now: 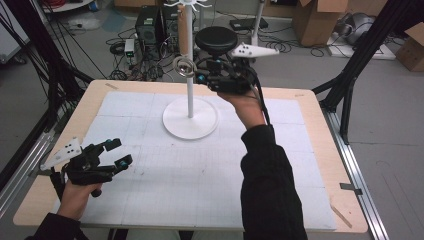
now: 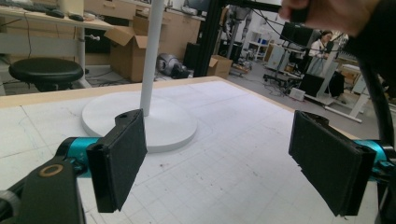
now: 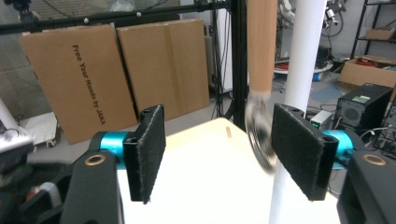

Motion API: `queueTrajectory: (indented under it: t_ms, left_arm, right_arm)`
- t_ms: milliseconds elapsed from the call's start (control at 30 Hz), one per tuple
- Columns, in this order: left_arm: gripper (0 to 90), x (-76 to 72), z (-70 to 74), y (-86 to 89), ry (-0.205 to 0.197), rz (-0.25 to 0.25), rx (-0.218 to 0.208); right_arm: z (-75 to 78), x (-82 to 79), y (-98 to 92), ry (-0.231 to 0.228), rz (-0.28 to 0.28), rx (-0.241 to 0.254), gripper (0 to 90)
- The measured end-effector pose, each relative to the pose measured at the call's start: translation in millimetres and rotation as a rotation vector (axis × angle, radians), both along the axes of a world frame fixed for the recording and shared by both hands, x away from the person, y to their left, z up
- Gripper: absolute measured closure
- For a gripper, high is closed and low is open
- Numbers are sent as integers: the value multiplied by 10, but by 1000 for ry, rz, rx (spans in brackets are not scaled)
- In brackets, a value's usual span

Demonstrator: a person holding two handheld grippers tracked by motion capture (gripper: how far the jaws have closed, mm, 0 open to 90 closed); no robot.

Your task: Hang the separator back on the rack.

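Note:
A white stand with a round base [image 1: 190, 118] and a thin pole [image 1: 190, 95] rises at the back middle of the table. From its top hangs a tan strap [image 1: 185, 35] ending in a shiny round metal piece [image 1: 184, 66]. My right gripper [image 1: 199, 71] is held up level beside that piece, open. In the right gripper view the blurred metal piece [image 3: 259, 130] hangs between the pads of the right gripper [image 3: 219, 140], close to the right pad, with no pad pressing on it. My left gripper [image 1: 120, 151] stays low at the table's front left, open and empty [image 2: 224, 158].
A white gridded mat [image 1: 200, 175] covers the wooden table [image 1: 345, 210]. Behind the table are a black stool [image 1: 216, 40], computer towers [image 1: 150, 25], floor cables and cardboard boxes [image 1: 320, 20]. Black frame posts [image 1: 365, 55] flank both sides.

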State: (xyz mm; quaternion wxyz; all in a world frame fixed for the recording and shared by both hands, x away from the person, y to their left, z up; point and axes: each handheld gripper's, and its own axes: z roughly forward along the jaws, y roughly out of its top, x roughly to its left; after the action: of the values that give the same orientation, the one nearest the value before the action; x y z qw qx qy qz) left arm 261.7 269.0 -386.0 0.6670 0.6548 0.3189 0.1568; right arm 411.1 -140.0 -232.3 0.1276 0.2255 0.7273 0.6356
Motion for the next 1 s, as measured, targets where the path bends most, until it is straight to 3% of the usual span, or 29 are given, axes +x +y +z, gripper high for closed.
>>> queueTrajectory:
  t_ms: [167,200,433,500,600,633,667,867,1000]
  left_arm:
    - [194,0,-2,9,0,10,-9]
    - [193,1,-5,10,0,13,-10]
    - [192,-2,-19,9,2,22,-9]
    - [192,-2,-27,3,4,25,-8]
    - [192,-5,-29,4,5,28,-10]
    - [192,-4,-28,7,2,30,-10]
    - [192,-6,-25,9,-1,32,-14]
    - [191,-12,-24,9,-6,37,-17]
    - [192,-25,-22,5,-11,37,-19]
  right_arm:
    - [-208,-201,-203,4,-35,8,260]
    - [-330,-339,-317,-7,-68,11,188]
    - [-725,-758,-653,-24,-171,-8,176]
    - [-789,-819,-698,-19,-181,-8,168]
    - [-1036,-1053,-870,7,-227,-10,155]
    - [-1036,-1053,-870,7,-227,-10,155]
    - [-1136,-1171,-953,16,-255,-32,154]
    - [-1296,-1501,-1179,33,-331,-61,151]
    - [-1345,-1629,-1257,31,-351,-47,151]
